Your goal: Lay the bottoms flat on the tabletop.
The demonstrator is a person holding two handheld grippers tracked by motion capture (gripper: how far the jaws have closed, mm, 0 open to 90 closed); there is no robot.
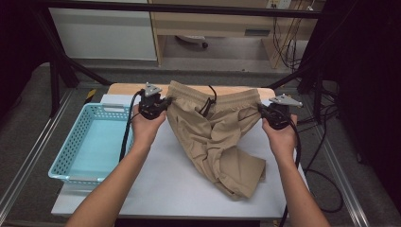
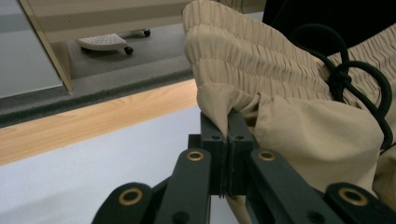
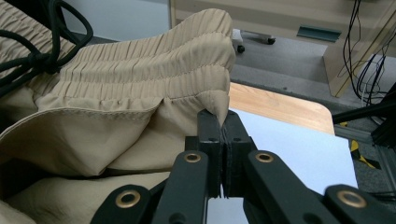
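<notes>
A pair of tan shorts with an elastic waistband and a black drawstring hangs between my two grippers, waistband up, its legs crumpled on the white table top. My left gripper is shut on the left end of the waistband; in the left gripper view its jaws pinch the tan shorts at the left gripper tips. My right gripper is shut on the right end; in the right gripper view the right gripper clamps the tan shorts just below the gathered band.
A light blue perforated basket stands empty at the table's left side. The wooden table edge lies beyond the shorts. Black frame bars and loose cables flank the table. A person's forearms reach in from below.
</notes>
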